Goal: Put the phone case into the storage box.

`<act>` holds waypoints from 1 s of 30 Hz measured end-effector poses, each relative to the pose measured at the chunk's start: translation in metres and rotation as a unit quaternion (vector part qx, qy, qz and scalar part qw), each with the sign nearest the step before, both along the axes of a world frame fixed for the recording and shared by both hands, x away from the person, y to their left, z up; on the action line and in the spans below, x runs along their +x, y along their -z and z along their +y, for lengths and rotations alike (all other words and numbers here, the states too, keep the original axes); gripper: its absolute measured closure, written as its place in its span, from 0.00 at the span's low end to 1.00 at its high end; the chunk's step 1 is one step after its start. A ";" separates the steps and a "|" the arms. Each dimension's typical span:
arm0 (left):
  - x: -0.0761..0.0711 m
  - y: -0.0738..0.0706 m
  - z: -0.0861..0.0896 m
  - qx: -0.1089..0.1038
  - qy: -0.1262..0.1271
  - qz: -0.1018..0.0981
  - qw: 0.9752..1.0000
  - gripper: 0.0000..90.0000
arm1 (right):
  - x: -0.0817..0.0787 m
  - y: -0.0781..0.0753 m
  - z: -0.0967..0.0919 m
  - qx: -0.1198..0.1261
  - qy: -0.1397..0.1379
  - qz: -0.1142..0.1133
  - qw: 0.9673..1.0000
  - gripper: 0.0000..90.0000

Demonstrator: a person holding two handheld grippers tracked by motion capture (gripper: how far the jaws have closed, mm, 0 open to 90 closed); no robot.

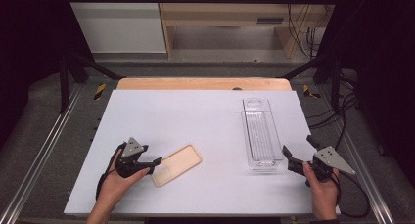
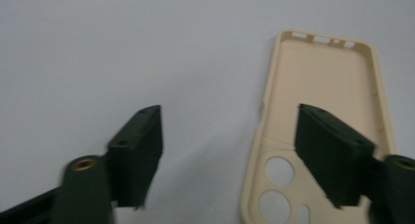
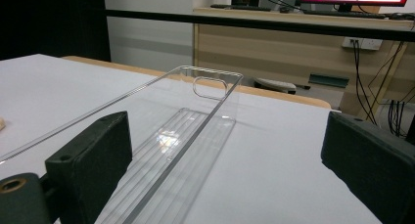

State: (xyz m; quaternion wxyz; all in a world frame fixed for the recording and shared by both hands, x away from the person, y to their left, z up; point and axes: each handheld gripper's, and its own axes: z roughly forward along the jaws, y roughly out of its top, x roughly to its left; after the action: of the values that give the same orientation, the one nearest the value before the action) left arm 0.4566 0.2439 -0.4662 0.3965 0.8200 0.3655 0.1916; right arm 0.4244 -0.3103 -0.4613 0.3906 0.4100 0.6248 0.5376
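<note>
A beige phone case [image 2: 323, 131] is straddled at its edge by the wide-open, empty left gripper [image 1: 147, 164], seemingly for pickup; the right gripper [image 1: 293, 161], spread and empty, is aimed at a clear tray [image 3: 186, 136].

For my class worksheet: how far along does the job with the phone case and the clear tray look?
Nothing looks done: the clear tray is empty. In hand: the open left claw straddles one edge of the beige phone case. The right claw waits open by the tray. Lifting the case likely remains.

Beige phone case [image 1: 176, 164] and clear plastic tray [image 1: 262, 133] well apart on white table [image 1: 195, 121]
</note>
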 end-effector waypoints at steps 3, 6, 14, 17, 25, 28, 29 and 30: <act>-0.001 0.002 -0.003 0.017 0.011 0.015 1.000 0.53 | -0.001 0.000 0.000 0.000 0.000 -0.001 1.000 0.06; -0.001 0.005 -0.004 0.028 0.018 0.027 0.999 0.66 | 0.000 0.000 0.001 -0.001 -0.002 0.000 1.000 0.06; 0.001 0.010 -0.007 0.040 0.030 0.038 0.998 0.81 | 0.000 0.000 0.000 -0.002 0.000 -0.001 1.000 0.06; 0.002 0.013 -0.006 0.034 0.026 0.040 0.998 0.83 | -0.001 -0.001 0.000 -0.001 0.000 -0.002 1.000 0.06; 0.005 0.014 -0.002 0.005 0.028 0.064 0.998 0.92 | -0.001 -0.001 0.000 -0.003 0.001 -0.002 1.000 0.06; 0.005 0.014 -0.002 0.005 0.029 0.063 0.998 0.94 | 0.000 0.000 0.000 -0.005 0.001 -0.002 1.000 0.06; 0.005 0.014 -0.003 0.012 0.031 0.057 0.998 0.96 | -0.001 -0.001 0.000 -0.004 0.000 -0.001 1.000 0.06; 0.004 0.014 -0.003 0.015 0.031 0.055 0.998 0.97 | -0.001 -0.001 0.000 -0.004 0.000 -0.001 1.000 0.06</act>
State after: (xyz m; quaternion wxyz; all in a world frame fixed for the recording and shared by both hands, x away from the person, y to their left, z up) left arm 0.4608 0.2408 -0.4798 0.3688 0.8463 0.3584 0.1392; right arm 0.4237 -0.3104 -0.4608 0.3931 0.4080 0.6266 0.5352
